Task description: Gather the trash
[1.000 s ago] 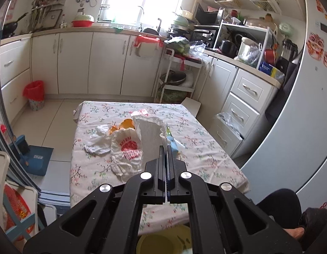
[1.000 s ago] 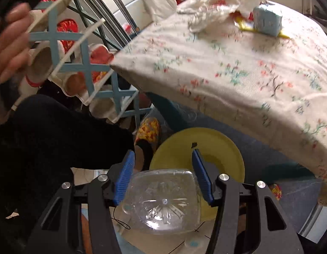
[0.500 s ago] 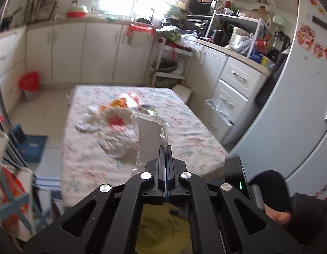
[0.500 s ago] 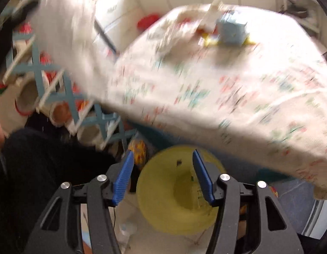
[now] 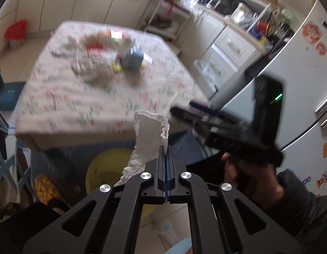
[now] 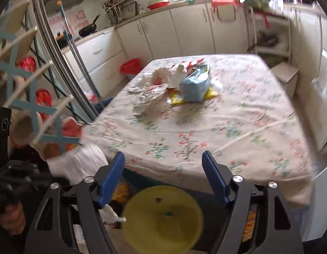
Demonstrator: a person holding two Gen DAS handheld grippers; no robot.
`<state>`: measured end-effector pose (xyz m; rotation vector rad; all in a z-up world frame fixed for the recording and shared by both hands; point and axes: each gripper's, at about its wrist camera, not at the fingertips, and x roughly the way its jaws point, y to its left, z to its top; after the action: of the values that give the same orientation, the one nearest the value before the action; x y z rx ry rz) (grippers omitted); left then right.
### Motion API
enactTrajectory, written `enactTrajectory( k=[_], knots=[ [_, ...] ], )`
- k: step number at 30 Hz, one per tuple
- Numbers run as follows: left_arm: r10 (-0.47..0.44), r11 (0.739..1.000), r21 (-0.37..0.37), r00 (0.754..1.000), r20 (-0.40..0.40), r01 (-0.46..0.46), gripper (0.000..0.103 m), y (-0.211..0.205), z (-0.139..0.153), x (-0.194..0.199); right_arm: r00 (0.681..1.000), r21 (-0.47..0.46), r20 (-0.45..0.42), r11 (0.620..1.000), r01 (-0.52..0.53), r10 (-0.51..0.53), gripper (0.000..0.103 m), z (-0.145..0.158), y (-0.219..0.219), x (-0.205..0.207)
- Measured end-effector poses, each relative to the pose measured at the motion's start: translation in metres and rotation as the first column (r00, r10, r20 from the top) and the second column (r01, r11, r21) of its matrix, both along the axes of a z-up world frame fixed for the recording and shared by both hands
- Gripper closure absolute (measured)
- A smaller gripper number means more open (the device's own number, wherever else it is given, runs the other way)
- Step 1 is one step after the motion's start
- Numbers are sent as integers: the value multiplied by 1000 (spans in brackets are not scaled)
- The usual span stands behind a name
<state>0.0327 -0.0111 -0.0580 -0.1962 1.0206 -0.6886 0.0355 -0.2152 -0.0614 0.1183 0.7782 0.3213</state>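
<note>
Left gripper (image 5: pixel 166 148): jaws clenched on a white tissue (image 5: pixel 150 133), which stands up from the fingertips and trails down to their left.
Right gripper (image 6: pixel 163 176): jaws spread wide and empty; they have just been opening, and the clear bottle held between them a second ago is gone.
Bin (image 6: pixel 162 218): yellow, on the floor directly below the right gripper's jaws, at the near edge of the table (image 6: pixel 237 127); in the left wrist view the bin (image 5: pixel 104 169) lies just below and left of the tissue.
Change: a second ago the tissue was held out over the table; it now hangs past the table edge, close above the bin.
Meaning: the bottle has most likely been dropped into the bin, though it cannot be made out inside; the tissue appears next to go, and needs only a release once it is over the rim.
Remaining trash: crumpled plastic bags (image 6: pixel 150 86), a blue carton (image 6: pixel 196 86) and a yellow wrapper (image 6: pixel 174 100) lie heaped together at mid-table, well apart from both grippers.
Far background: kitchen cabinets and a small red bin (image 6: pixel 129 66).
</note>
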Motion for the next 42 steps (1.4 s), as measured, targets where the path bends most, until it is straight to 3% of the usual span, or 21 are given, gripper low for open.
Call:
enactTrajectory(
  k=[4,6,9,11,17,24,32,38,42],
  knots=[
    [-34,993,108,995,-98,44,102,-25,-39,4,1000,-89,12,996,16,-15,27,0,3,-1],
    [-48,983,170,991,-121,68,96,-36,-52,4,1000,-129,25,991,23,-20,24,1,4,-2],
    [-42,962,267,997,-68,59,77,-47,-54,2,999,-170,41,985,38,-31,22,2,3,-5],
    [-19,955,295,1000,-9,21,53,-47,-47,3,998,-178,43,983,50,-43,21,2,0,-6],
    [95,930,339,985,141,-138,30,-38,-27,10,997,-187,42,979,79,-72,18,5,-6,-7],
    [212,912,299,947,240,-280,22,-19,1,21,996,-206,53,975,80,-70,16,7,-2,-6],
    [254,868,316,890,379,-383,11,-22,43,37,994,-178,67,979,95,-84,13,11,-5,-5],
    [299,829,321,848,437,-458,8,-19,59,49,987,-124,120,985,117,-102,11,20,-9,-5],
    [311,818,321,837,450,-477,8,-20,61,50,984,-104,143,987,122,-107,11,22,-8,-3]
  ],
)
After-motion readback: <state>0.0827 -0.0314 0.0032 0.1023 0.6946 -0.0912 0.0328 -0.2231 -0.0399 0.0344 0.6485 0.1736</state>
